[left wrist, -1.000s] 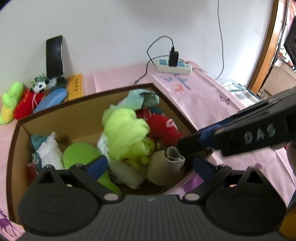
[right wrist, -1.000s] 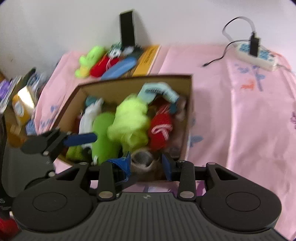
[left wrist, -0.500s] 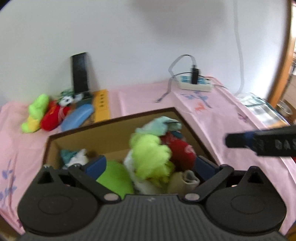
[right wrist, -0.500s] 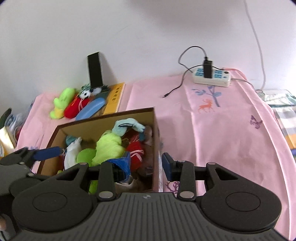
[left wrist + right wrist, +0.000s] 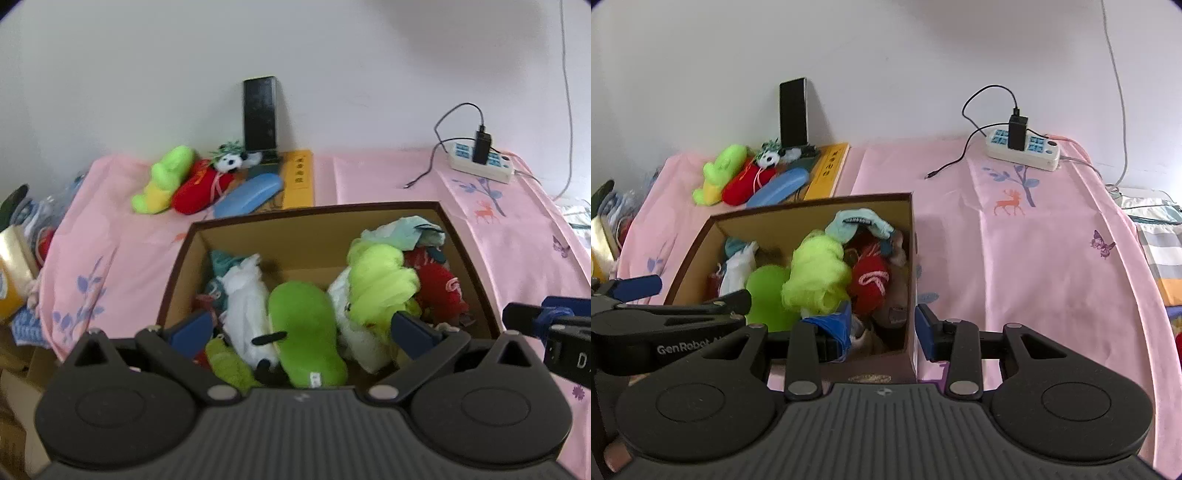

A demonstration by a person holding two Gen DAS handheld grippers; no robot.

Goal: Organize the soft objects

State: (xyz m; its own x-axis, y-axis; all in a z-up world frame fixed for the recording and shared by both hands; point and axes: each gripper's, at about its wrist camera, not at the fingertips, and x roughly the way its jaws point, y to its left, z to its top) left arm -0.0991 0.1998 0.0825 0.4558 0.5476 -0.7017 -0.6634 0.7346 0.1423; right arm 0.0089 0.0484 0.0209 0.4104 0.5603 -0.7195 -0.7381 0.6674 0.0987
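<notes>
Soft objects, mostly inside the cardboard box (image 5: 469,266) at frame centre: lime fluffy bundle (image 5: 376,284), green plush (image 5: 303,328), white cloth (image 5: 247,310), red item (image 5: 439,288), pale blue cloth (image 5: 860,221). Box nearly full, so sorting judged well along. Left outside, upper left of the frame on the pink table (image 5: 1034,258): lime toy (image 5: 166,177), red toy (image 5: 199,188), small panda (image 5: 231,160). Left claw (image 5: 303,326) spread wide, empty, over the box. Right claw (image 5: 882,328) moderately apart, straddling the box's right wall, gripping nothing.
</notes>
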